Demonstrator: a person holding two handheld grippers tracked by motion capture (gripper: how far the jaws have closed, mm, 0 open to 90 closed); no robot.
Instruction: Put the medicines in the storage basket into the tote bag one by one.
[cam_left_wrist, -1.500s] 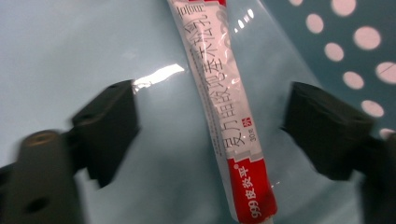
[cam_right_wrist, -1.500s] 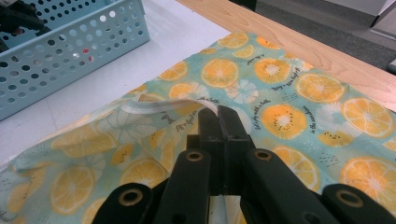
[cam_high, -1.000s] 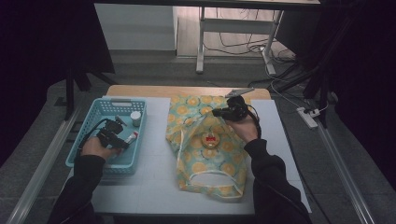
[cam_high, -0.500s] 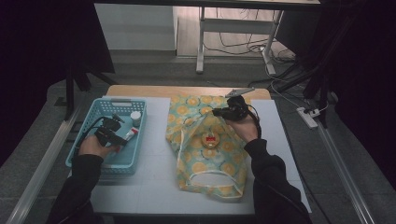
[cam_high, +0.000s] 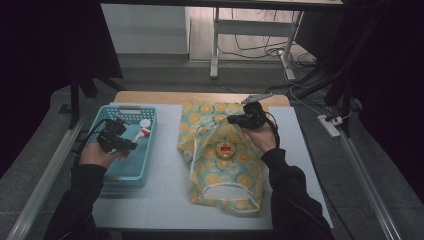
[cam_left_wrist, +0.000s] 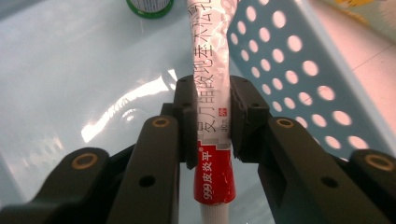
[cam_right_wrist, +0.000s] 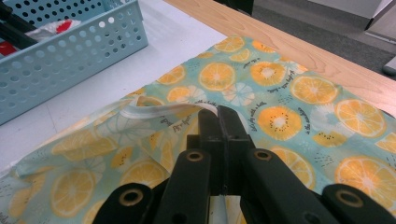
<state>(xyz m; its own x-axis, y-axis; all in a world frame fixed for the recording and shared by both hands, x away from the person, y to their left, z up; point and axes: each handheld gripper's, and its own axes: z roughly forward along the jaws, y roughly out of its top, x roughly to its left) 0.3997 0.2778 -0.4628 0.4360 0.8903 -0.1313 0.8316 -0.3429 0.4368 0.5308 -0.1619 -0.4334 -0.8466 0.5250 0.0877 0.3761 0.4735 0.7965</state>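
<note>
Ointment tube (cam_high: 140, 133), red and white, is clamped in the left gripper (cam_high: 124, 143) over the blue basket (cam_high: 131, 172) at table left, high view; right gripper (cam_high: 235, 119) pinches the rim of the citrus-print bag (cam_high: 220, 197), a small round tin (cam_high: 225, 150) on the fabric. Left gripper view: pads (cam_left_wrist: 188, 122) squeeze the tube (cam_left_wrist: 212, 107) mid-length, green cap (cam_left_wrist: 149, 5) beyond. Right gripper view: jaws fully closed on the bag's white hem (cam_right_wrist: 161, 111).

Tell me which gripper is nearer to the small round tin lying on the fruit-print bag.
Right. The right gripper pinches the bag's rim just above the tin; the left gripper is off over the blue basket, clamped on an ointment tube.
</note>
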